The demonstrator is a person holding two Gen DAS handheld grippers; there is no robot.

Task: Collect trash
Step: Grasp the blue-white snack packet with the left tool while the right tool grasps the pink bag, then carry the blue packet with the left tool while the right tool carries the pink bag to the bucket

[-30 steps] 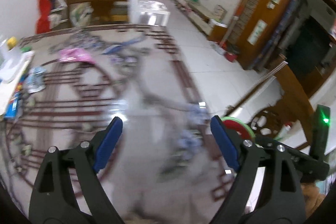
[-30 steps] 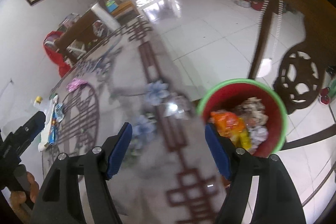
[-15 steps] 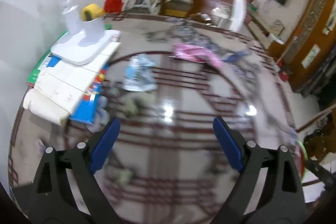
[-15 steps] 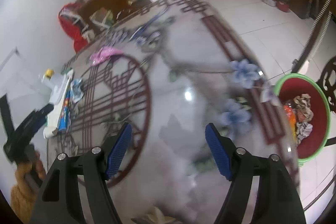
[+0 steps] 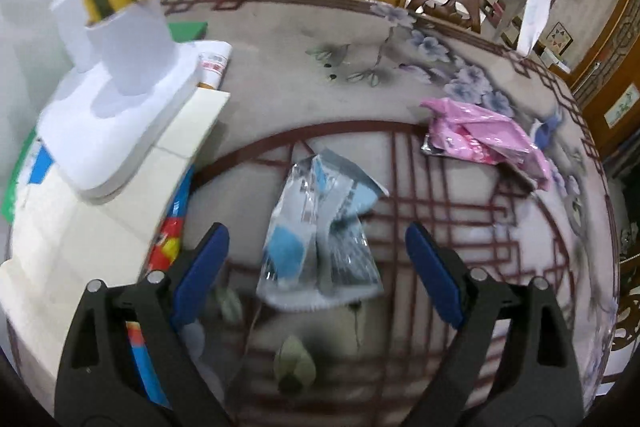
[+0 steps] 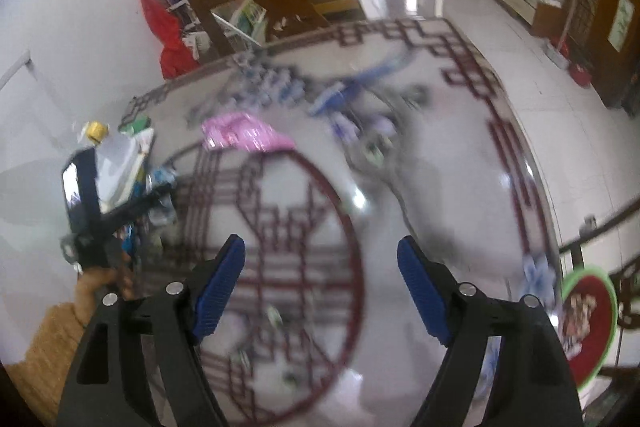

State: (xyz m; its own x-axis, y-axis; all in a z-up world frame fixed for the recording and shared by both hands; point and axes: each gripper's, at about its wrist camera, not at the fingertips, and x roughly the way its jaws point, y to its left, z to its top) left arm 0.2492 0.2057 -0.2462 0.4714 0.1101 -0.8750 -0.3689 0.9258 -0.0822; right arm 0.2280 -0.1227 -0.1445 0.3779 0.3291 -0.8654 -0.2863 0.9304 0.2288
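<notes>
Your left tongs [image 5: 316, 259], apart and closing with nothing clamped, hover just over the blue wrapper [image 5: 320, 227] on the tabletop [image 5: 280, 67]; its long axis runs straight away from them. Your right tongs [image 6: 320, 283], empty and opening, are far from the wrapper.

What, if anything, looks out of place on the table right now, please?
Two crumpled wrappers lie loose on the patterned table: a blue and clear wrapper and, further off, a pink wrapper. Neither is in the red bin beside the table.
</notes>
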